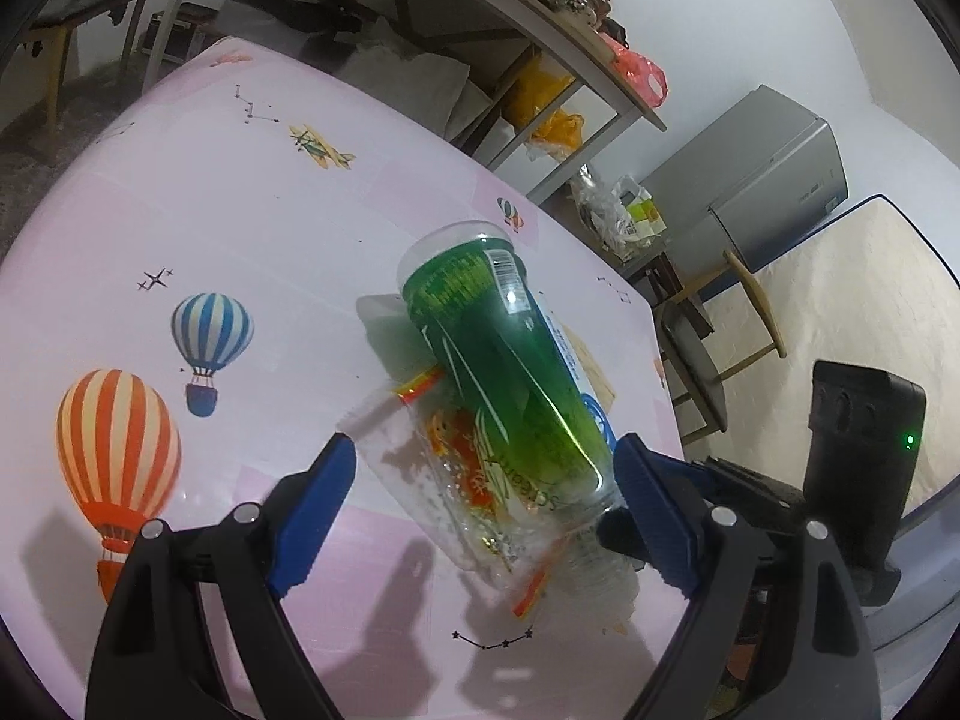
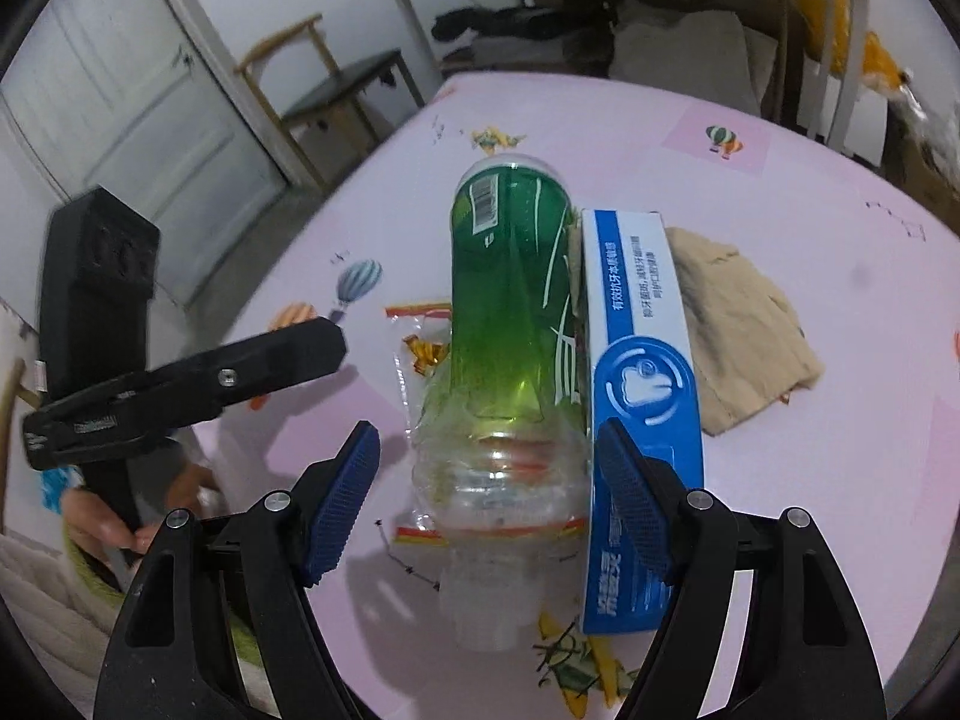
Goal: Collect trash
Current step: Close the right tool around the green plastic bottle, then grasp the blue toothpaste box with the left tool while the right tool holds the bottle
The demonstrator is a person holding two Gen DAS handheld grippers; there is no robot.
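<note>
A green-labelled plastic bottle (image 2: 516,324) lies on its side in the middle of my right wrist view, its clear neck end pointing toward the bottom of the frame and its base toward the top. It rests on a pink bench (image 2: 780,180) printed with hot-air balloons and little aeroplanes. Under the bottle's left side I see a clear crumpled wrapper (image 2: 414,342) with red and gold print. Touching the bottle's right side lies a blue and white carton (image 2: 642,360), a toothpaste box by the look of it, running lengthwise beside it. Further right, partly under the carton, sits a beige folded cloth (image 2: 744,330).

My right gripper (image 2: 486,504) fills the bottom of this view, its blue pads spread wide on either side of the bottle's neck end; the left pad is clear of the bottle, and the right pad sits over the carton, though I cannot tell whether it touches. Nothing is gripped.

In the left wrist view the same bottle (image 1: 510,372) runs diagonally from centre toward lower right, over the wrapper (image 1: 456,468). My left gripper (image 1: 480,480) is also wide open and empty, its pads flanking the wrapper and the bottle's near end. At left in the right wrist view, a hand (image 2: 114,516) holds that black gripper handle.
</note>
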